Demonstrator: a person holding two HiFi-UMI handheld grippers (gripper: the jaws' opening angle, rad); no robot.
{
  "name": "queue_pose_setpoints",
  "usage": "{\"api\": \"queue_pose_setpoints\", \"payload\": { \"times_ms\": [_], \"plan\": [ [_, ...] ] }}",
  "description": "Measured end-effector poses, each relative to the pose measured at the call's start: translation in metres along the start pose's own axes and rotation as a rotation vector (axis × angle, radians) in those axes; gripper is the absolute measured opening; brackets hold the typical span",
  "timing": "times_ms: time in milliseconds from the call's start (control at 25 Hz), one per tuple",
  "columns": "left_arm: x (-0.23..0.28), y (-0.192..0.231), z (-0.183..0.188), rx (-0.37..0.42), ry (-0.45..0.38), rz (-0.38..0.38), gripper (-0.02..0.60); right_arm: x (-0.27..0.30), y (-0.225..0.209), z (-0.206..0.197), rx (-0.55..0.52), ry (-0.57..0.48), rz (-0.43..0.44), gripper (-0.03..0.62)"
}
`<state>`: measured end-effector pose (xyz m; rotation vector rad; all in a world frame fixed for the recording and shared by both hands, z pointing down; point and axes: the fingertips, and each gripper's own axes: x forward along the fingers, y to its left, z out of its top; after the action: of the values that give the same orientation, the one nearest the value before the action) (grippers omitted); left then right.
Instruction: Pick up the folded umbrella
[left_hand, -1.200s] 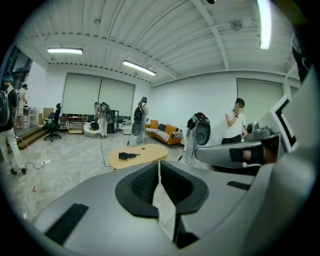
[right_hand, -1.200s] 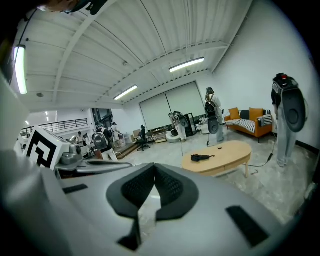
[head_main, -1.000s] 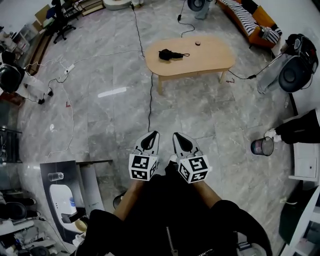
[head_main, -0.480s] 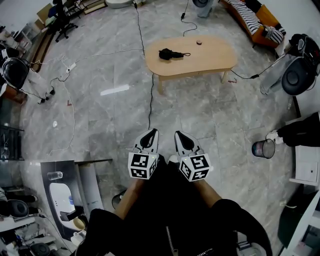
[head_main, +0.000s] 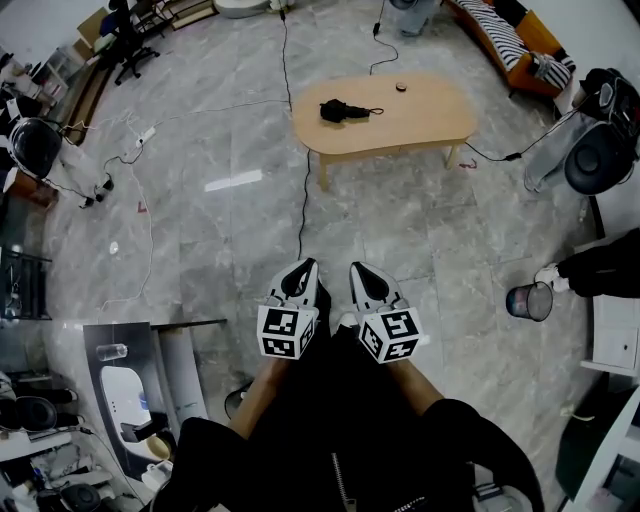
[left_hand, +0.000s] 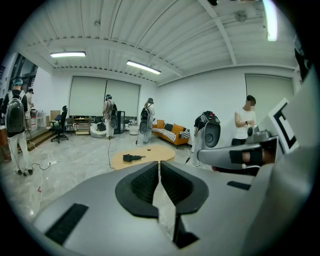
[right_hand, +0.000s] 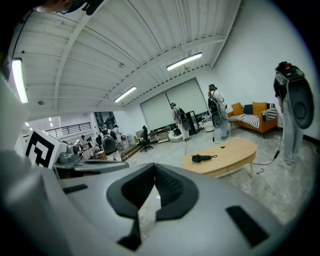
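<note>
Both pairs of tongs you hold are closed with nothing between them. Your left tongs (head_main: 300, 268) and right tongs (head_main: 358, 270) sit side by side over the marble floor (head_main: 200, 250). The folded umbrella (head_main: 340, 110) lies near the left end of the oval bench (head_main: 425, 120), well apart from both.

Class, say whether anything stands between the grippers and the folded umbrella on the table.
Nothing upright: only open floor separates the left gripper and right gripper from the folded umbrella on the table. A black cable lies along it.
</note>
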<state>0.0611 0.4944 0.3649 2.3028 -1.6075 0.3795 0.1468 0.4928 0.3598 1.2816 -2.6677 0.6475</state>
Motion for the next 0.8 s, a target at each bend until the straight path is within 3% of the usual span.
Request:
{"api": "queue_pose_setpoints", "payload": {
  "times_ms": [800],
  "plan": [
    [0.065,0.041,0.015,-0.032,0.015,-0.035,0.025,0.062,-0.031,0.015,-0.011,0.047,-0.056,0.011]
  ]
}}
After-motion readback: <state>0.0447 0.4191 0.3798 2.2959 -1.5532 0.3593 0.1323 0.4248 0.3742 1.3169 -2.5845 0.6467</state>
